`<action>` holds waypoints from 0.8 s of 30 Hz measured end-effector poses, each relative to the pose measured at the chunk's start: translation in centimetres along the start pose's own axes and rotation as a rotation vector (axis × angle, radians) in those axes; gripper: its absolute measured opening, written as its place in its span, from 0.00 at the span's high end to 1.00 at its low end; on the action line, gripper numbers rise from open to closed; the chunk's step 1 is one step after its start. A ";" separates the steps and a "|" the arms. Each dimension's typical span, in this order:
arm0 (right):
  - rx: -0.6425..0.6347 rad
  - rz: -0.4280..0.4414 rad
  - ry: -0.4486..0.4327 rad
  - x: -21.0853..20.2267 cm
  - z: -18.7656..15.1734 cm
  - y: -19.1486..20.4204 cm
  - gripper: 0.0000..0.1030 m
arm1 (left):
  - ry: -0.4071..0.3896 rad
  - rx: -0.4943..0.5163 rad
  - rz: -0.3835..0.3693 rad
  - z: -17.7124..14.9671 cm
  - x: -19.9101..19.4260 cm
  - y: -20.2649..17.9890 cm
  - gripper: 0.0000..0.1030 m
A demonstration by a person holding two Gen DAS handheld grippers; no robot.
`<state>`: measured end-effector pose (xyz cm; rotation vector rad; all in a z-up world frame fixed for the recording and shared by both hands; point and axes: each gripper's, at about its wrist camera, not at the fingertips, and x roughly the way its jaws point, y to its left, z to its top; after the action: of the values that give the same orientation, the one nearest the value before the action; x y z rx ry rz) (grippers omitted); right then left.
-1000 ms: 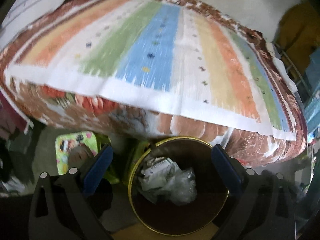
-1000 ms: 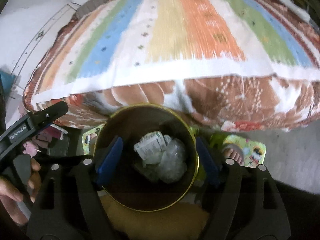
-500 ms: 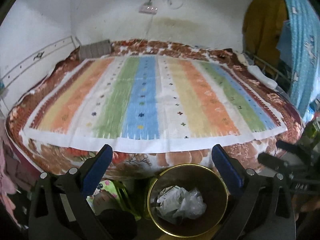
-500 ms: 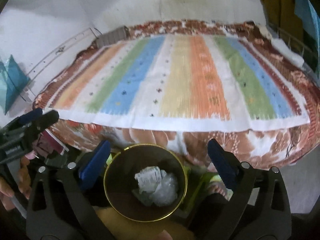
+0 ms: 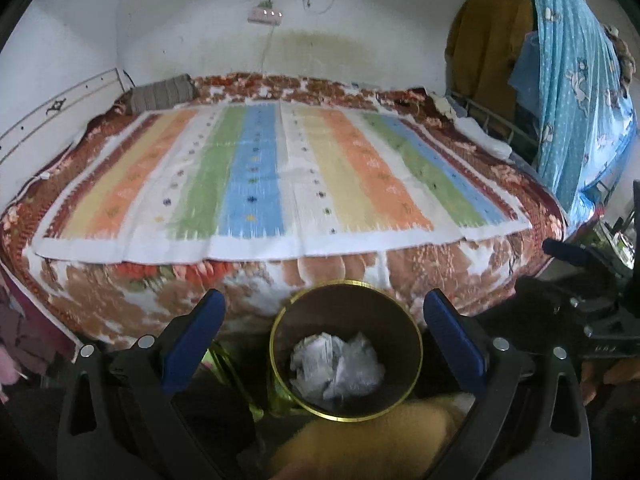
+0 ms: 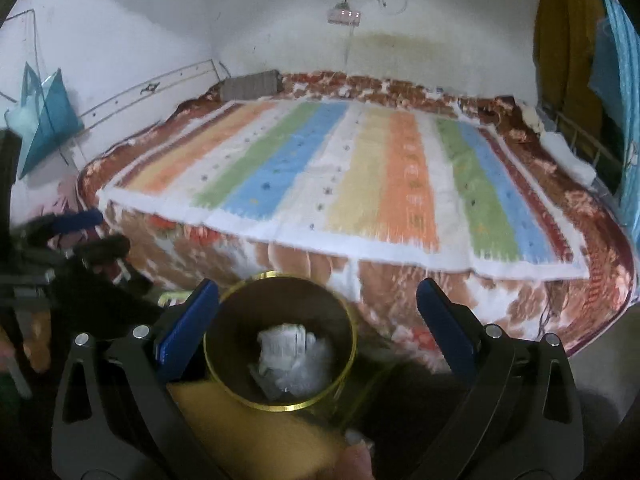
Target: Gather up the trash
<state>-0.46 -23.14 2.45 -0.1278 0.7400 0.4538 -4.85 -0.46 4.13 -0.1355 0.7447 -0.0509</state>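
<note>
Below and between the fingers of our left hand-held gripper (image 5: 320, 332) stands the bin (image 5: 346, 346), upright, its round mouth facing up, crumpled trash (image 5: 336, 368) lying in its bottom. Both our left and right hand-held gripper (image 6: 318, 320) have their jaws wide apart, holding nothing and touching nothing. Just beyond the bin we see the bed (image 5: 120, 300) under a striped sheet (image 5: 256, 184), then the white wall (image 5: 200, 20) farthest off.
</note>
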 end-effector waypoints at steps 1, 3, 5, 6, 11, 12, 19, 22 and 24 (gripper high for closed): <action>0.007 0.011 0.009 0.2 -0.5 -0.2 0.09 | 0.003 0.008 -0.006 -0.3 0.0 -0.2 0.06; -0.007 0.030 0.000 0.1 -1.0 -0.2 0.09 | 0.018 0.013 0.000 -0.6 -0.2 -0.6 0.06; -0.015 0.047 -0.020 -0.2 -1.0 -0.2 0.09 | 0.015 0.023 0.010 -1.1 -0.6 -0.9 0.06; -0.004 0.069 -0.019 0.0 -1.1 -0.3 0.09 | 0.014 0.038 0.026 -1.5 -0.6 -1.0 0.06; 0.031 0.126 0.013 1.7 -1.2 -0.4 0.09 | 0.068 0.044 0.045 -2.4 1.6 -0.5 0.06; 0.041 0.126 0.022 2.1 -1.2 -0.4 0.09 | 0.066 0.049 0.042 -2.4 1.8 -0.5 0.06; 0.074 0.111 0.075 5.1 -1.4 -1.0 0.09 | 0.099 0.001 0.023 -1.8 4.7 0.3 0.06; 0.084 0.125 0.092 5.8 -1.3 -1.2 0.09 | 0.130 -0.037 0.031 -1.7 5.9 1.0 0.06; 0.079 0.122 0.086 5.9 -1.2 -1.1 0.09 | 0.146 -0.076 0.011 -1.5 6.5 1.4 0.06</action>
<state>3.08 -22.36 -2.52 -0.0280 0.8520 0.5375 -1.14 0.12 -1.53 -0.2011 0.8940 -0.0219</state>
